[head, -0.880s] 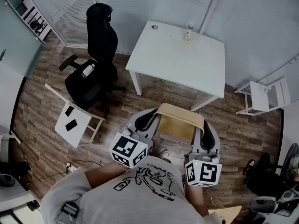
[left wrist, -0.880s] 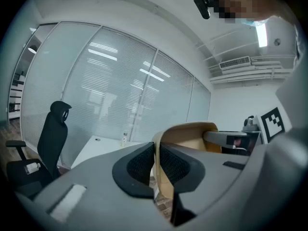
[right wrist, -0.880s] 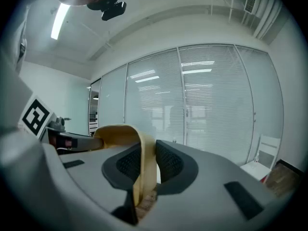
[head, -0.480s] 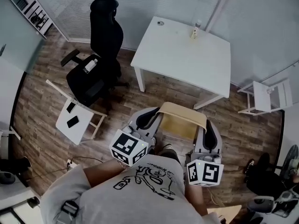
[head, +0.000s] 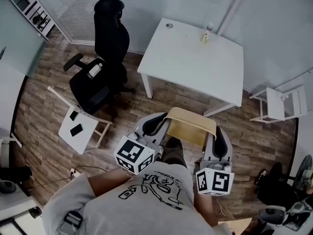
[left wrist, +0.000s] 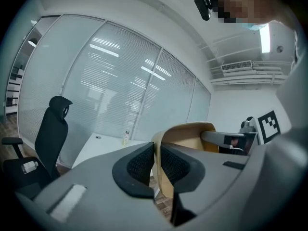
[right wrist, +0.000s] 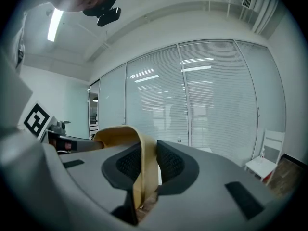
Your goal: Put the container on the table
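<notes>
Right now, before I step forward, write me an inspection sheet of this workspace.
Surface: table ahead, mostly bare.
Job's things: container held up short of the table, not yet on it.
Clutter: bottle near the table's far edge.
Claws: left claw shut on the container's left wall; right claw shut on its right wall.
Cables: cord on the floor, lower left.
Surroundings: black chair, side table with two dark things on it, white chair.

No readable text anywhere; lettering on shirt (head: 149, 199) print too small to make out.
</notes>
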Demonstrator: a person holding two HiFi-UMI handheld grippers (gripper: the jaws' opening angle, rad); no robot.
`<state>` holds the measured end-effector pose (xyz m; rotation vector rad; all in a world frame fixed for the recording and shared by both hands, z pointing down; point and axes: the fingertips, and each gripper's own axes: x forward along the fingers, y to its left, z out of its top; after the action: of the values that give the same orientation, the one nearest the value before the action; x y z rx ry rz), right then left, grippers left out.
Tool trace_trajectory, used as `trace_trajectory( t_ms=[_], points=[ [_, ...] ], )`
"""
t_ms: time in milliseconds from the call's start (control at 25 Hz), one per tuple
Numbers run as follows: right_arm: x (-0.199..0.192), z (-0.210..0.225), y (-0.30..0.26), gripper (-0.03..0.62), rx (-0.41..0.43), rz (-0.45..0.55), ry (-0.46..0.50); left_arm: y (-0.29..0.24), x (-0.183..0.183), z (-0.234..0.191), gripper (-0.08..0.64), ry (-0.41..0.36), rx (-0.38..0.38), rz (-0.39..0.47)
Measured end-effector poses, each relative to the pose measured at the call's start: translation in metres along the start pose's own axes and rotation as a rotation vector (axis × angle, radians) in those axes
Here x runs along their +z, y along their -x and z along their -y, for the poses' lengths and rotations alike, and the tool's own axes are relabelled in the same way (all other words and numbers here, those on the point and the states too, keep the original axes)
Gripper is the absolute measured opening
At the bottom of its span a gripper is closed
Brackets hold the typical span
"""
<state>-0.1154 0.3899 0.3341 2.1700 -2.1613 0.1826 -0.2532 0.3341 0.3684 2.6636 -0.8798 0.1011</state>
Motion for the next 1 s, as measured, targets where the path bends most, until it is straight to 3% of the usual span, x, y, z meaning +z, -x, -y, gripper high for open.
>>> trace_trajectory(
  t_ms=[200,480,1000],
  points=[
    [0.007,0.016,-0.021,0.052,0.010,0.013,-0.009,-0.023,0.012,-0.005,0.028,0.014,-0.003,0.019],
    [0.012,0.051,-0.065,0.052,0.051,0.019,-0.028,-0.079,0.026,-0.020,0.026,0.135,0.018,0.062],
    [0.015,0.173,-0.146,0.063,0.054,-0.016,-0.056,-0.224,0.048,-0.011,0.026,0.123,0.046,0.018]
  ],
)
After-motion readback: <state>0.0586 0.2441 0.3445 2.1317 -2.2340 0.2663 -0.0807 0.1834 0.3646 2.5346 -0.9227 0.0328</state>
